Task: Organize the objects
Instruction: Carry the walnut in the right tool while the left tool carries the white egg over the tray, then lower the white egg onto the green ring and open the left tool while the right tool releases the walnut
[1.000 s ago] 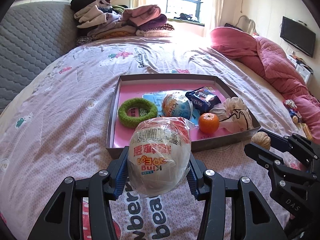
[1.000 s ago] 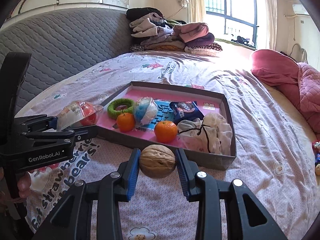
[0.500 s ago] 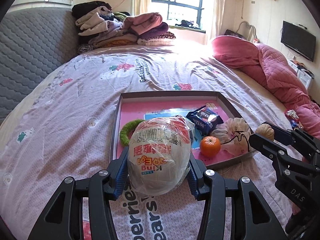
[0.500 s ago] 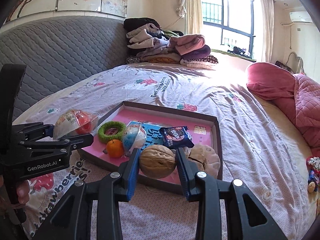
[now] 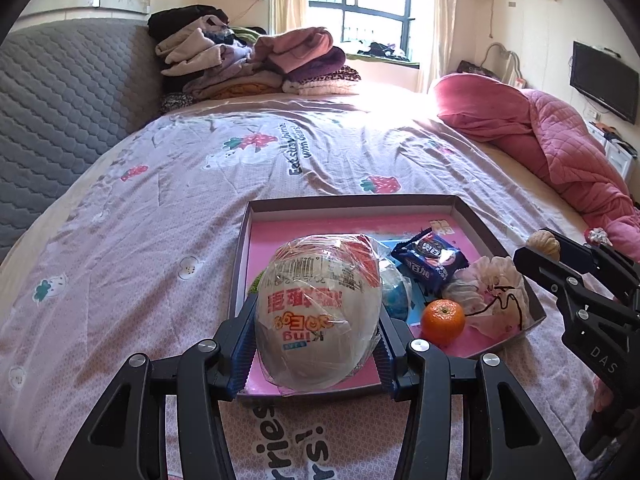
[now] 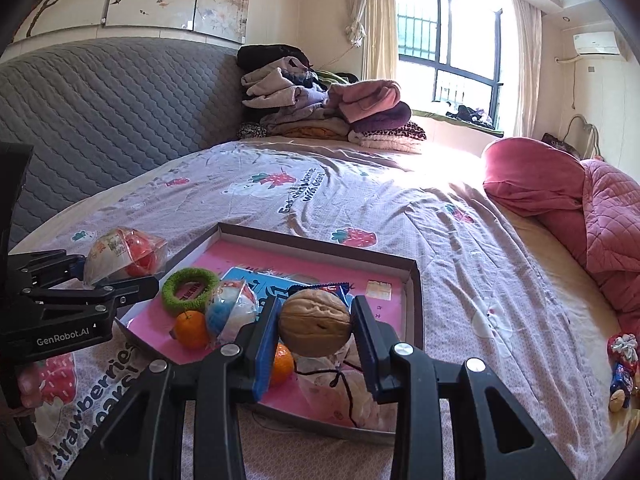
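My left gripper [image 5: 316,344] is shut on a plastic-wrapped toy egg [image 5: 318,312], white with a red top, held over the near left corner of the pink-lined tray [image 5: 352,205]. In the right wrist view that gripper [image 6: 116,276] and egg [image 6: 120,256] sit at the left. My right gripper [image 6: 314,332] is shut on a walnut [image 6: 315,322], held above the tray [image 6: 316,246] near its front edge. The tray holds a green ring [image 6: 190,290], two oranges [image 6: 191,330], a blue-white wrapped ball [image 6: 234,314], a dark snack packet [image 5: 430,258] and a drawstring pouch [image 5: 494,294].
The tray lies on a bed with a strawberry-print sheet [image 5: 180,216]. Folded clothes [image 5: 248,60] are piled at the head end by a grey quilted headboard [image 5: 60,100]. A pink quilt [image 5: 560,152] lies on the right. Small toys [image 6: 622,364] sit near the right edge.
Both grippers have moved forward and risen slightly with their loads; the egg and the walnut now hang over the tray's near part instead of in front of it.
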{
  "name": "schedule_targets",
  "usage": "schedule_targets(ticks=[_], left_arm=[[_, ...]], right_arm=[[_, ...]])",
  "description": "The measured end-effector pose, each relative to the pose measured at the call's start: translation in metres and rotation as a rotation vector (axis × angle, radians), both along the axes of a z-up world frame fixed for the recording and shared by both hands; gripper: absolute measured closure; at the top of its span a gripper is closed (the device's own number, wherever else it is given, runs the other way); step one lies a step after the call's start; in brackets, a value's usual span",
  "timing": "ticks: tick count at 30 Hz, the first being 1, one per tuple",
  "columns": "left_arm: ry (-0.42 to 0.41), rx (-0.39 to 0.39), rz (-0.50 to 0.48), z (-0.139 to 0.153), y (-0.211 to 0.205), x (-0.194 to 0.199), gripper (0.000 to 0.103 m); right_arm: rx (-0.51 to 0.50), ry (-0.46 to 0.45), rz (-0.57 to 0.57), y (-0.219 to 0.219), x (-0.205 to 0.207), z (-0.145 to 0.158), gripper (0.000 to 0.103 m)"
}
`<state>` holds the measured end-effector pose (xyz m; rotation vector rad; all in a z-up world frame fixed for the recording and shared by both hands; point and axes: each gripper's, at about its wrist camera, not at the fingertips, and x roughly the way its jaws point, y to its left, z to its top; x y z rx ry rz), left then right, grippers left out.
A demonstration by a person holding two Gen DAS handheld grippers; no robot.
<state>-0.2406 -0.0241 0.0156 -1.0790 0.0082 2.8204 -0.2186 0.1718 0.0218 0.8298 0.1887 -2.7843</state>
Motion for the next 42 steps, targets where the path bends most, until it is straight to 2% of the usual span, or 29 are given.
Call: schedule_targets(ticks=[12,26,42], left_arm=[[-0.049,-0.028,0.060,-0.031,-0.007,-0.040,0.051],[-0.117,-0.031,0.071,-0.054,-0.013,-0.054,0.051],[-0.138,-0.031,0.058,-0.058,-0.013,-0.052,0.049]], right_arm=[[0.041,-0.086,-0.013,0.003,-0.032,-0.034,0.067],[0.072,-0.160,-0.033,0.002,-0.041,-0.060,0.066],[0.074,-0.176,-0.051,0.002,-0.043,-0.062,0.066]])
